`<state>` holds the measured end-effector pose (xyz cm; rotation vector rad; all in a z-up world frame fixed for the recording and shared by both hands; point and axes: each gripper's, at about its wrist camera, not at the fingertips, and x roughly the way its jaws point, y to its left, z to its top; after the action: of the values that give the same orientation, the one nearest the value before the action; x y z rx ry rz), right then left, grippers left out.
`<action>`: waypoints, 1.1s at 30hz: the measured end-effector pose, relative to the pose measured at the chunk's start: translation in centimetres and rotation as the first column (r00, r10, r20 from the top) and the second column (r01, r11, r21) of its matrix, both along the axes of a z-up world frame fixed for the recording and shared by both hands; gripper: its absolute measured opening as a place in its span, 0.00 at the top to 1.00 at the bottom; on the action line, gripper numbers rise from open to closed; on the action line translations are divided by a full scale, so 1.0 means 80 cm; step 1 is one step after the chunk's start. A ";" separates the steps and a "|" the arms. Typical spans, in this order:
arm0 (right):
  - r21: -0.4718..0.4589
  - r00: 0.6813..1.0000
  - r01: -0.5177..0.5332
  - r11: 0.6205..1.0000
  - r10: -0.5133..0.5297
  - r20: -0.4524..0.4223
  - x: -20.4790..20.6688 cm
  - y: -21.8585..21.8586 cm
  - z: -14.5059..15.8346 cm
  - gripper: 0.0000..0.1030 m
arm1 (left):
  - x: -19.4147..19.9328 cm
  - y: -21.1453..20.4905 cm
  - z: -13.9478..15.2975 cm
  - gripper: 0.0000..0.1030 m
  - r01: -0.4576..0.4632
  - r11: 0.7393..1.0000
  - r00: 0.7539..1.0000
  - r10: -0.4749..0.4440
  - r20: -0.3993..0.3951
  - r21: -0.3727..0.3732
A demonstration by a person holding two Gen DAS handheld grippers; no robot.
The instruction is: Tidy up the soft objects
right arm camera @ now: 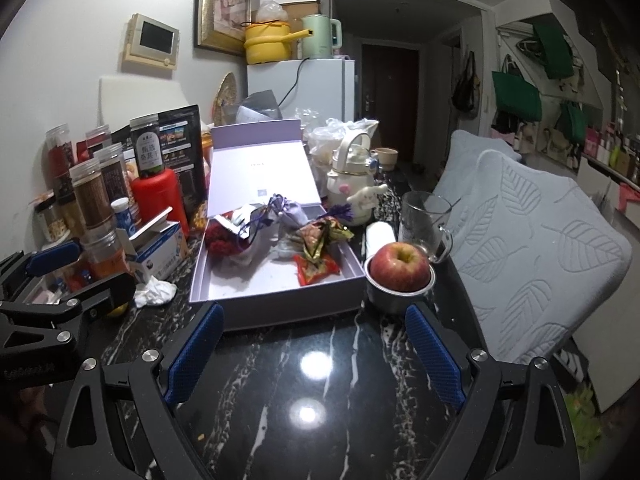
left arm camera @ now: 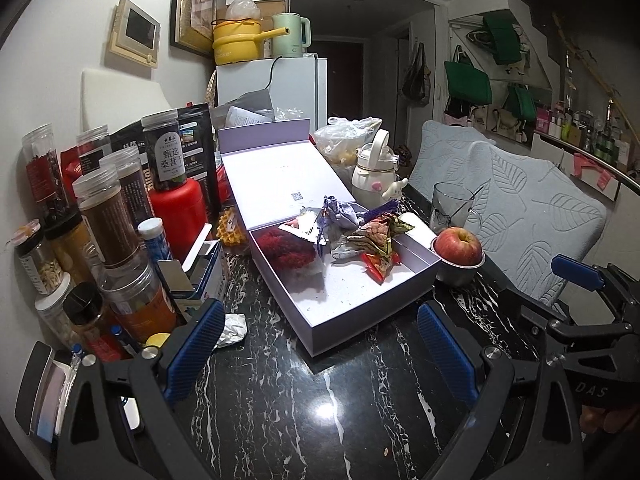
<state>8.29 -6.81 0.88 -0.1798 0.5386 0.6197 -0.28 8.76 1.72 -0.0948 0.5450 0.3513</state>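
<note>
Two empty claws [left arm camera: 322, 354] [right arm camera: 316, 354]; handle [left arm camera: 590, 390] reads "DAS".

A bare stretch of black marble table [right arm camera: 320, 380] lies in front of an open lavender box [right arm camera: 280, 300], giving clear passage up to its front wall. The front half of the box floor is free; soft packets [right arm camera: 316, 256] are heaped at the back. To the left, a crowd of jars [left arm camera: 116, 216] and a crumpled tissue [right arm camera: 154, 294] block the way. To the right, an apple in a metal cup [right arm camera: 400, 280] sits just beside the box, with a glass mug [right arm camera: 424, 220] behind it.
</note>
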 end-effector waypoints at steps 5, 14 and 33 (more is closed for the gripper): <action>0.004 1.000 0.000 1.000 0.000 0.006 -0.003 -0.004 0.001 0.09 | -0.003 -0.002 0.001 0.04 0.002 1.000 1.000 -0.002 0.004 -0.002; 0.006 1.000 -0.002 1.000 0.002 0.014 -0.007 -0.008 0.002 0.09 | -0.004 -0.007 0.001 0.04 0.010 1.000 1.000 -0.010 -0.007 0.001; -0.004 0.999 0.017 1.000 -0.017 0.028 -0.020 -0.023 0.005 0.09 | -0.019 -0.021 0.005 0.04 0.008 1.000 1.000 -0.008 -0.013 0.008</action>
<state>6.72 -8.65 1.29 -0.1878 0.5145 0.5990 -1.84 7.12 2.09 -0.0826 0.5567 0.3465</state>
